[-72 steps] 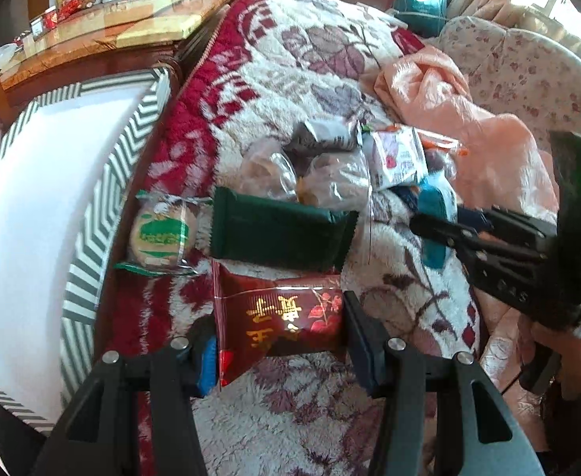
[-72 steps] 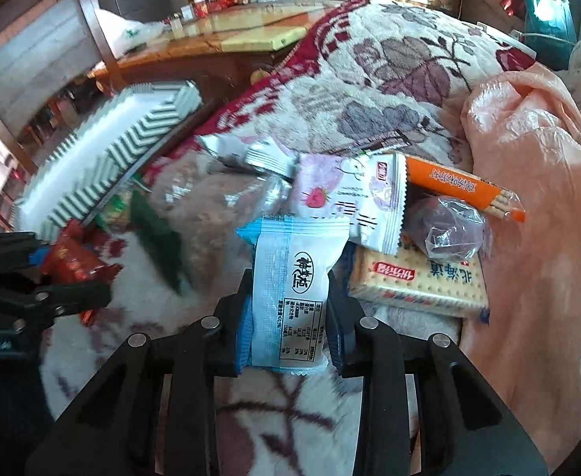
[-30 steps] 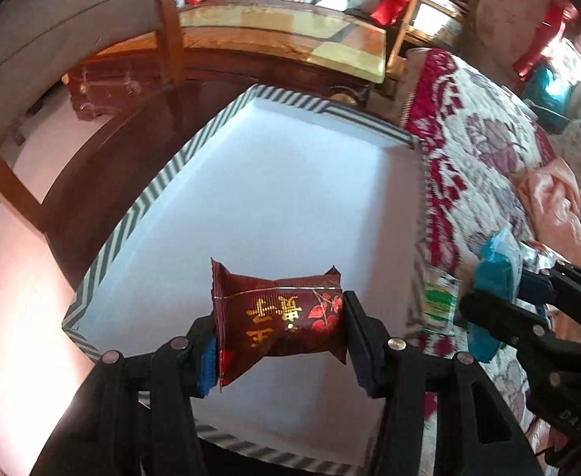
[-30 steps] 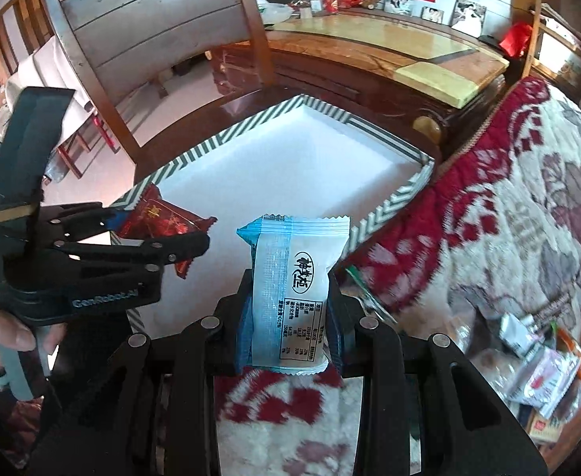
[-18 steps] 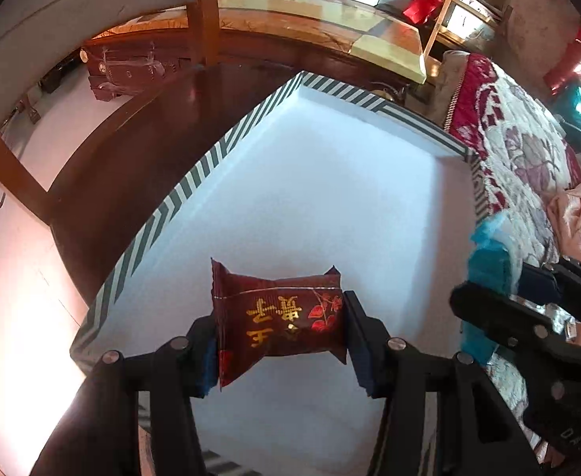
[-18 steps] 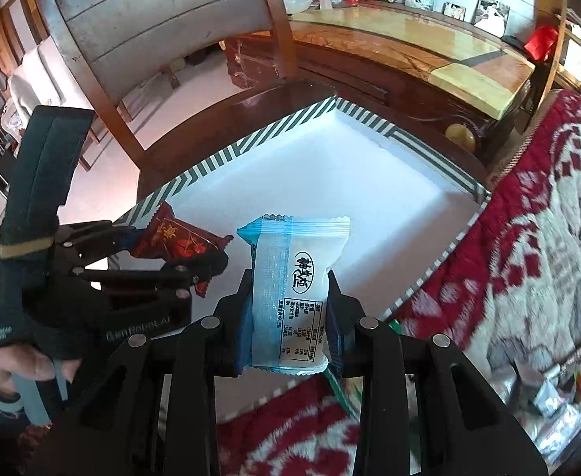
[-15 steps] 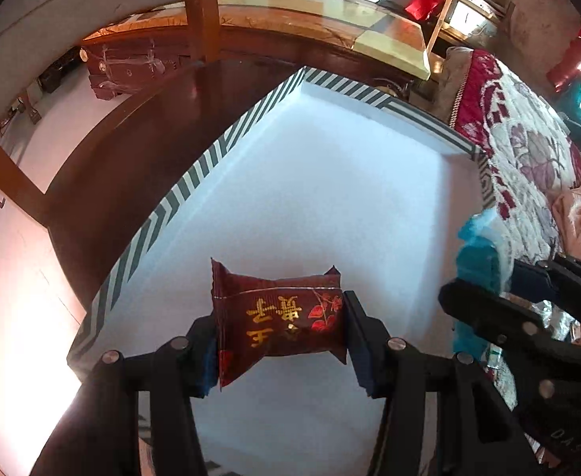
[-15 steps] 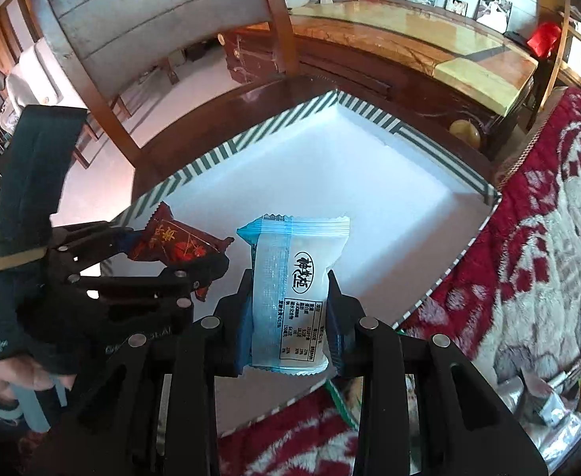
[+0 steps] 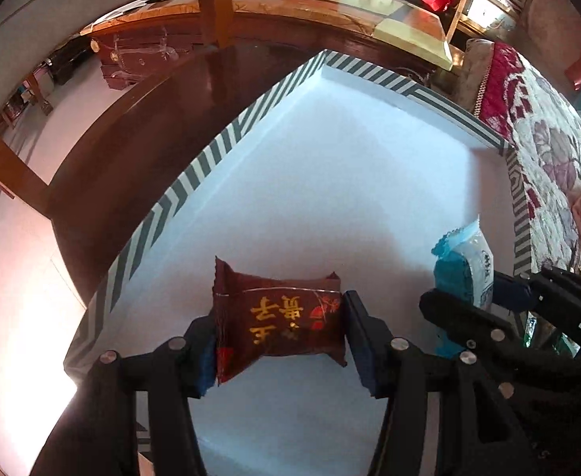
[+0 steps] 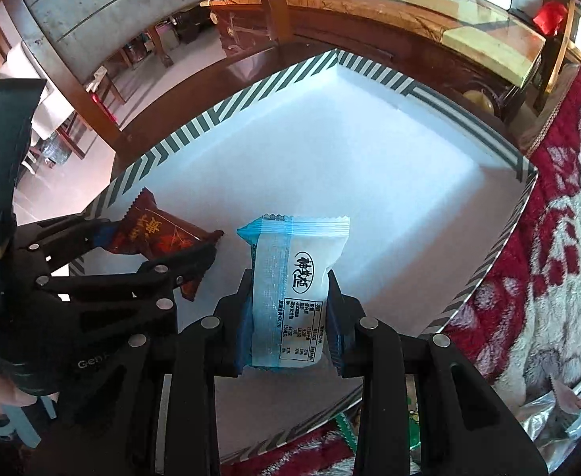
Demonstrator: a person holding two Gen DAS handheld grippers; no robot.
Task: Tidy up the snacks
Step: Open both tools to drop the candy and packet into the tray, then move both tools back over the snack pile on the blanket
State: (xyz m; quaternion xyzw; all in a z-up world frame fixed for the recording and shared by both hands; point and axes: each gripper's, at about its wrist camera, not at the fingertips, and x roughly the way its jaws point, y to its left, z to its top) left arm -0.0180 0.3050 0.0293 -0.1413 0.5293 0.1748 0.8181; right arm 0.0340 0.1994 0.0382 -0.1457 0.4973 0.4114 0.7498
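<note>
My left gripper [image 9: 278, 331] is shut on a dark red snack packet [image 9: 278, 321] with gold lettering, held over the near part of a white box [image 9: 330, 198] with a grey-striped rim. My right gripper [image 10: 290, 317] is shut on a white and blue snack packet [image 10: 298, 285], held over the same box [image 10: 330, 150]. In the left wrist view the right gripper [image 9: 489, 309] and its blue packet [image 9: 465, 265] are at the right. In the right wrist view the left gripper [image 10: 163, 254] and red packet [image 10: 155, 238] are at the left. The box floor is bare.
The box sits on a dark wooden table [image 9: 139, 139] beside a red floral blanket [image 10: 560, 238]. Other snack wrappers [image 10: 560, 416] lie on the blanket at lower right. A wooden chair [image 10: 131, 8] stands behind the table.
Both grippers have carried their packets from the blanket to over the box. In the last half second they moved further in over the box floor and lower.
</note>
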